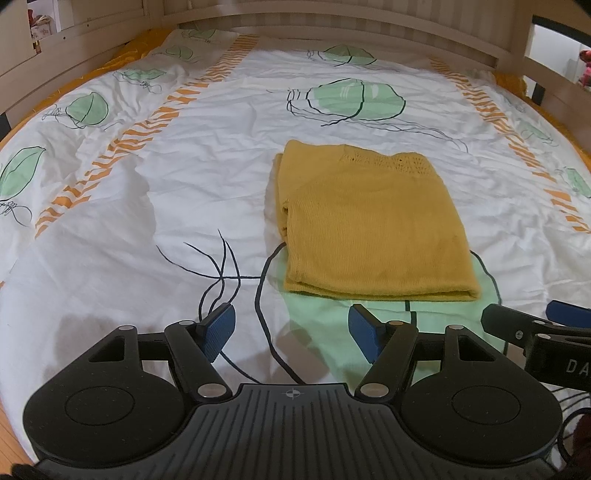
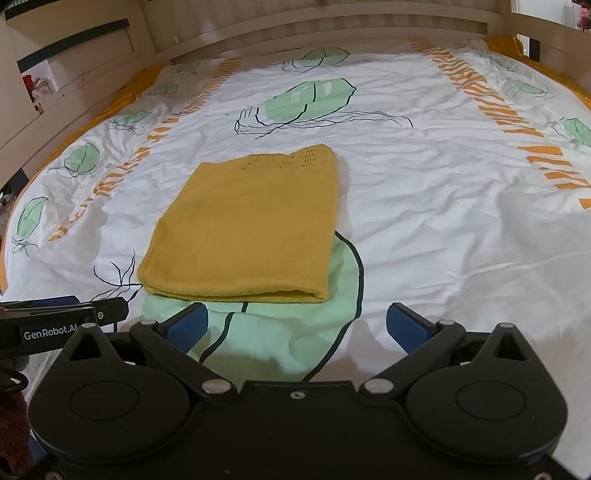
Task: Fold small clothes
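Yellow knit garment point(image 2: 247, 225): folded into a flat rectangle, lying on the white bedspread point(image 2: 443, 221) printed with green leaves and orange stripes; its near folded edge overlaps a large green leaf print. Right gripper point(image 2: 295, 326): jaws spread wide, empty, just short of the garment's near edge. Left gripper point(image 2: 66, 314): partly visible at the left edge. Wooden bed frame point(image 2: 332, 22): behind.

The folded mustard-yellow knit garment point(image 1: 373, 229) has an openwork lace band at its far edge. The white cotton bedsheet point(image 1: 184, 206) carries pale green leaves outlined in black and orange striped bands. The black hand-held gripper point(image 1: 291, 332) has blue ribbed pads point(image 1: 218, 332).
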A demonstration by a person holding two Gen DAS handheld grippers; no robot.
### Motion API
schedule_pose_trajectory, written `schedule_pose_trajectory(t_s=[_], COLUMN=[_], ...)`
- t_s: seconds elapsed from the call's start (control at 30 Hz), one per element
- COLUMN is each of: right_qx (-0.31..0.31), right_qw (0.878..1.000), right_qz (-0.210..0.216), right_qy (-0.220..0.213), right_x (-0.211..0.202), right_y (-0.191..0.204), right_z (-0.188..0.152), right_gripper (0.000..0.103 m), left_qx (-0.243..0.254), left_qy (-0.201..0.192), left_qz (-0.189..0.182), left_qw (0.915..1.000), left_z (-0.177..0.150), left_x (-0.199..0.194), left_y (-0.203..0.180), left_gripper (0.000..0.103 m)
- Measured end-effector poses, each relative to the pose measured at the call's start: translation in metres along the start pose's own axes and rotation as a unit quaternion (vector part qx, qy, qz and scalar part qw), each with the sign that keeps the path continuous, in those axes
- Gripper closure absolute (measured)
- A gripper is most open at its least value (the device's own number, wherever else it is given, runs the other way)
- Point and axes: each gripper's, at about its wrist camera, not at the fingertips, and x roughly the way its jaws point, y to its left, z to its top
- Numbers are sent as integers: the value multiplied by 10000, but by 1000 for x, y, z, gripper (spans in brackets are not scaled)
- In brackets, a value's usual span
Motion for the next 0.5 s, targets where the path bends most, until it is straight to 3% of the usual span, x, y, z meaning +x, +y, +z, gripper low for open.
schedule_pose_trajectory(t_s=[0.5], right_qx=[3], right_qw=[9999], right_qz=[46], right_qy=[93], right_x=[6], right_y=[2], right_z=[4], right_gripper=[1], left_qx=[19], left_qy=[58], left_qz=[-25], left_qw=[10000], left_z=[3], left_x=[3], left_y=[1], left_gripper=[37])
